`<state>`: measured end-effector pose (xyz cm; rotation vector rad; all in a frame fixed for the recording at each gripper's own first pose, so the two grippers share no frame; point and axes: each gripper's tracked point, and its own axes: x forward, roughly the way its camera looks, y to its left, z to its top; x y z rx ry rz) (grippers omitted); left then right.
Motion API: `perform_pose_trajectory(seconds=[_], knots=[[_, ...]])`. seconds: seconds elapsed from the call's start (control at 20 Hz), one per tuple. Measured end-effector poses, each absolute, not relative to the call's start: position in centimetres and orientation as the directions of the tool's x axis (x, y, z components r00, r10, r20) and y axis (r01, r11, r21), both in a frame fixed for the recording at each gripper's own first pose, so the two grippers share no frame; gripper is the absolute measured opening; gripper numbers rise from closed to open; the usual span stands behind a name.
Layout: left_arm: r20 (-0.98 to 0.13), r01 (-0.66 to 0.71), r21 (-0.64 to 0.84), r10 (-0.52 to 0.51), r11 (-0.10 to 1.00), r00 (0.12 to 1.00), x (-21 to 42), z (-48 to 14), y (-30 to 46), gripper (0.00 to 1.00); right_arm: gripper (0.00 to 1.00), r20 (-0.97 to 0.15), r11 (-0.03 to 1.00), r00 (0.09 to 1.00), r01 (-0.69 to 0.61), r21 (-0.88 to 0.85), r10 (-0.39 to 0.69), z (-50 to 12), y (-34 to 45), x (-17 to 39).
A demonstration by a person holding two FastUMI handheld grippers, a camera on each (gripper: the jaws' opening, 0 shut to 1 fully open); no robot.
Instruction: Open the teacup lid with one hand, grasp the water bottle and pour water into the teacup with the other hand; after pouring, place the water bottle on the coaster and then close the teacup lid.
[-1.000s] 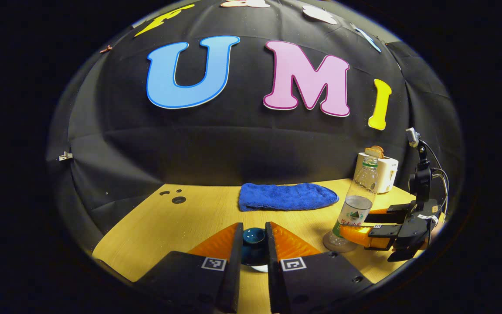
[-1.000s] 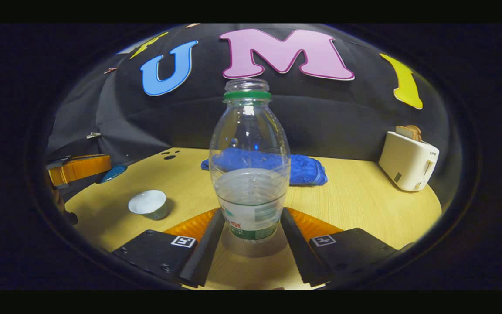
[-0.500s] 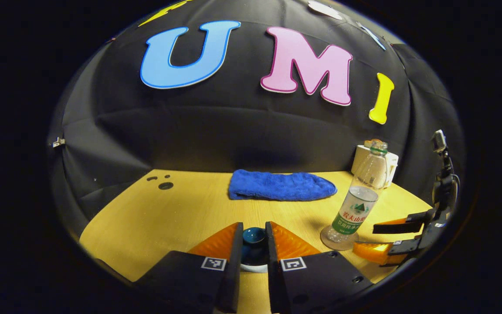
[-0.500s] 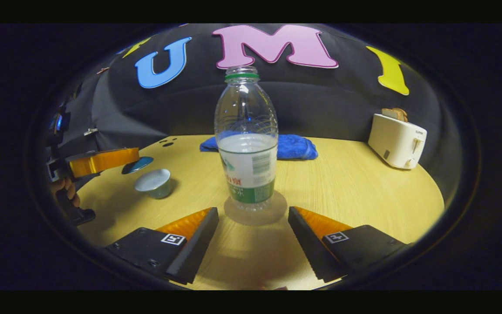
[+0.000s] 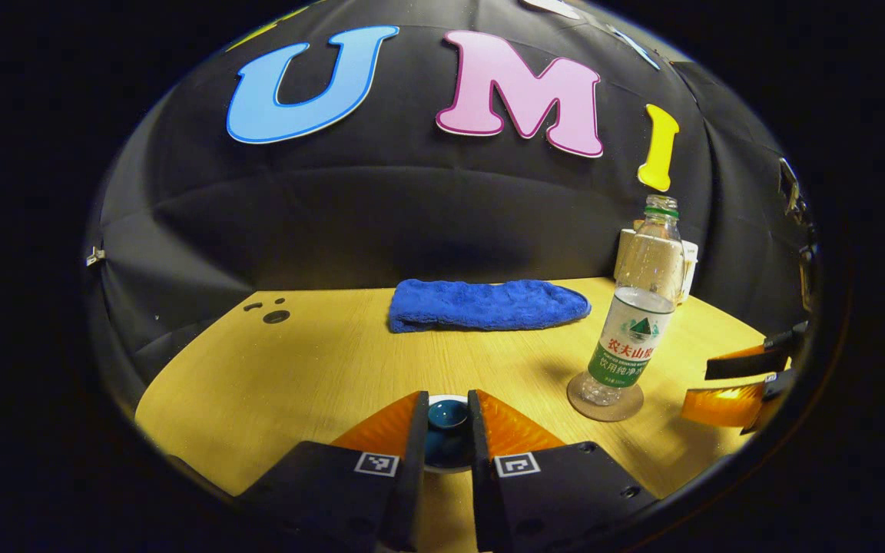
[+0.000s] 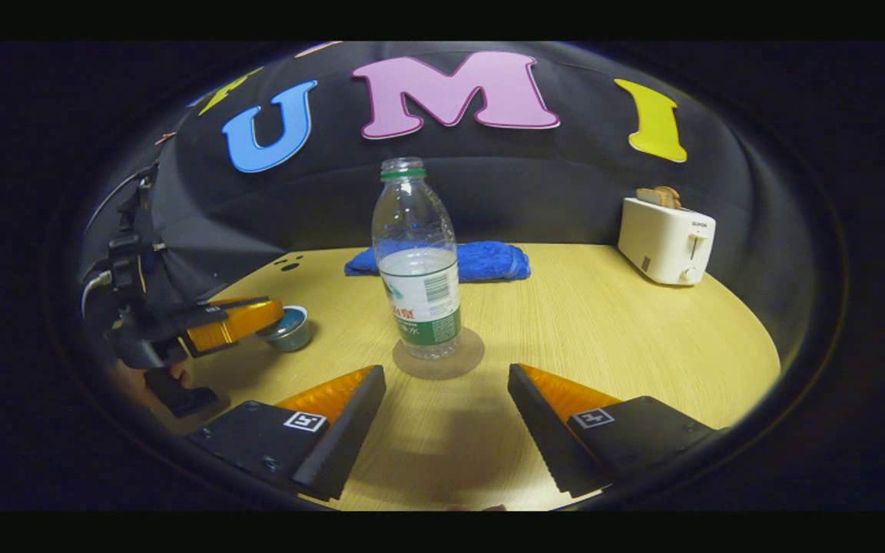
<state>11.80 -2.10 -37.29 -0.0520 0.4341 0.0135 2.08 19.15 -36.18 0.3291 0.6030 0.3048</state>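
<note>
The clear water bottle [image 6: 415, 269], part full and uncapped, stands upright on the round coaster [image 6: 439, 357]. My right gripper [image 6: 446, 411] is open just short of it, touching nothing. My left gripper [image 5: 447, 408] is shut on the knob of the dark blue lid [image 5: 446, 421], with the teacup's white rim [image 5: 449, 399] showing just around it. In the right gripper view the lid [image 6: 289, 313] sits level over the teacup [image 6: 290, 336] in the left gripper [image 6: 239, 322]; whether it rests on the cup I cannot tell. The left gripper view has the bottle [image 5: 631, 338] at the right.
A blue towel [image 5: 488, 305] lies at the back of the wooden table [image 6: 611, 338]. A white toaster [image 6: 665, 238] with toast stands at the back right. Small holes [image 5: 275, 316] mark the table's far left. A hand [image 6: 174, 372] holds the left gripper.
My right gripper opened, let go of the bottle and drew back, leaving it on the coaster. My left gripper brought the lid down over the teacup.
</note>
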Motion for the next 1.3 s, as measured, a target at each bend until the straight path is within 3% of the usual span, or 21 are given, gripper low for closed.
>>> perform_pose_trajectory(seconds=[0.2,0.35,0.4,0.5,0.85,0.9,0.95,1.05,1.3], knots=[[-0.408,-0.009,0.011,0.013,1.0,0.913,11.9,-37.6,-2.1,0.36,0.99,-0.505,0.908,0.783,-0.172,0.383,0.362,-36.1,18.6,2.0],[-0.409,0.006,0.013,0.0,1.0,0.912,11.8,-37.4,-2.4,0.35,0.99,-0.507,0.908,0.783,-0.168,0.383,0.359,-35.8,18.5,1.8],[-0.408,0.011,0.013,-0.004,1.0,0.913,11.7,-37.3,-2.5,0.39,0.99,-0.508,0.908,0.783,-0.17,0.382,0.36,-35.6,18.5,1.7],[-0.403,0.019,0.024,-0.008,1.0,0.915,11.7,-36.1,-2.6,0.64,0.99,-0.509,0.911,0.783,-0.174,0.374,0.358,-34.9,18.2,1.6],[-0.353,0.045,-0.003,-0.043,0.999,0.935,9.4,-27.4,-3.4,0.61,0.99,-0.462,0.918,0.817,-0.189,0.35,0.344,-28.4,16.9,2.2],[-0.347,0.039,-0.009,-0.04,0.999,0.937,8.9,-26.1,-3.2,0.55,0.99,-0.449,0.918,0.825,-0.193,0.347,0.343,-27.1,16.7,2.3],[-0.341,0.033,-0.013,-0.036,0.999,0.939,8.5,-24.9,-3.0,0.62,0.99,-0.435,0.919,0.833,-0.197,0.343,0.341,-25.8,16.6,2.5],[-0.331,0.027,-0.026,-0.034,0.999,0.943,7.7,-22.7,-2.6,0.65,0.99,-0.409,0.919,0.847,-0.205,0.338,0.339,-23.4,16.2,2.6],[-0.313,0.019,-0.042,-0.031,0.999,0.949,6.0,-18.9,-1.5,0.9,0.99,-0.357,0.926,0.879,-0.203,0.319,0.316,-18.3,14.9,2.1]])
